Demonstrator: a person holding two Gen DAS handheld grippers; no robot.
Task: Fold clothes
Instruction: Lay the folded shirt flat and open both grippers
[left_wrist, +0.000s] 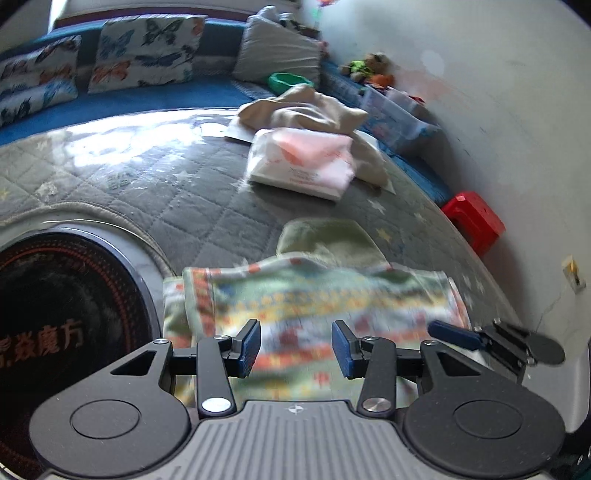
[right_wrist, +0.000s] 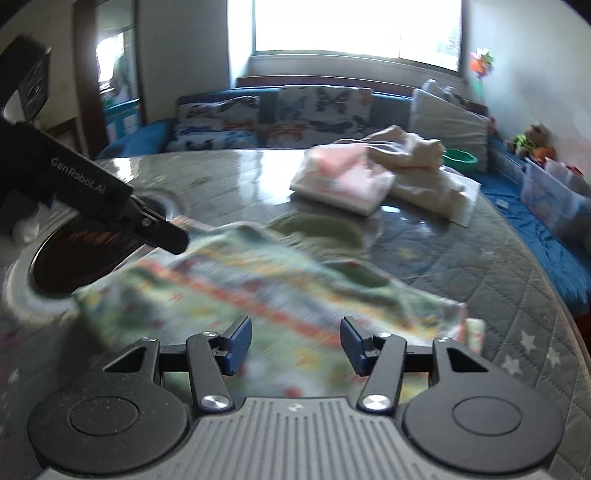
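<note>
Surface: grey quilted star-print mat (left_wrist: 207, 192) on a round table, bare and roomy beyond and left of the work; a dark round inset (left_wrist: 62, 302) lies at its left.
Folded pile: pink-and-white folded clothes (left_wrist: 306, 158) with cream garments (left_wrist: 306, 107) behind, well apart at the far side.
Garment: green patterned knit cloth with orange bands (left_wrist: 306, 306), partly folded, long axis running left to right, lying just ahead of and under both sets of fingers.
Right gripper (right_wrist: 295, 345): blue pads spread, nothing pinched, over the near edge.
Left gripper (left_wrist: 295, 349): pads spread, empty, equally near; judged, either may take a near corner.
</note>
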